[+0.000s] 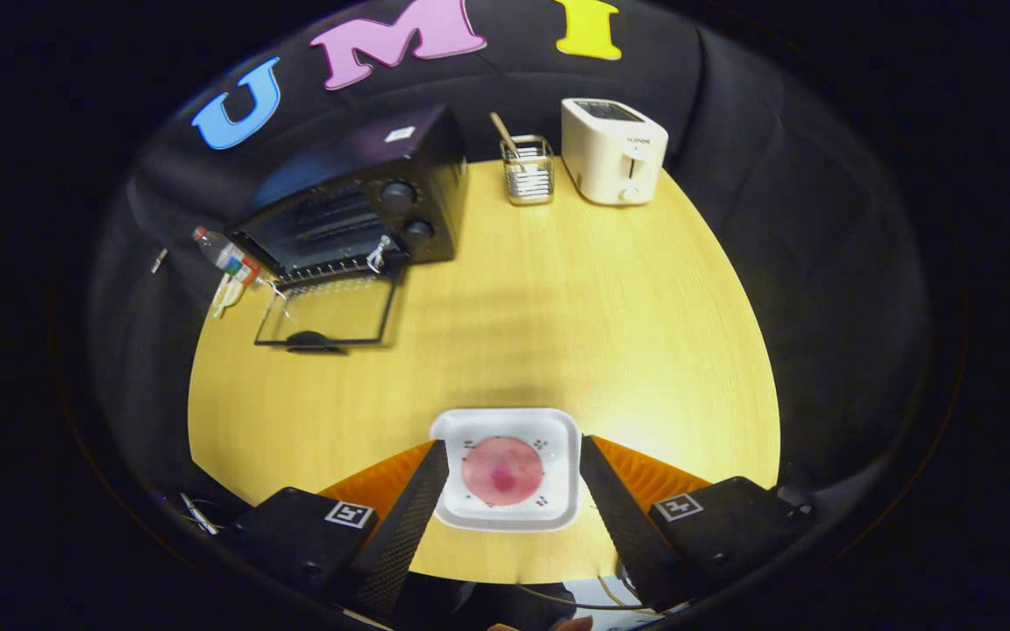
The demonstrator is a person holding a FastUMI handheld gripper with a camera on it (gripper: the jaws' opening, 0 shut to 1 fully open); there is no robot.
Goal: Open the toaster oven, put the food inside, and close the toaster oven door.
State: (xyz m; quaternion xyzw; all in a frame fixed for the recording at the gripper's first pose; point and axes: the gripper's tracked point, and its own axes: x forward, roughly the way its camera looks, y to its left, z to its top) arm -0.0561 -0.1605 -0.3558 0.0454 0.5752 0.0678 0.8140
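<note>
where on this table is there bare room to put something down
Widest bare stretch: mid-table, between the white plate and the toaster with the utensil holder. Crowded: around the toaster oven, its door lying open. The open tongs straddle the plate with the food.

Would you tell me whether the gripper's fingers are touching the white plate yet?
Cannot tell. In the gripper view, the open gripper straddles the white plate, both fingers meeting its edges.
</note>
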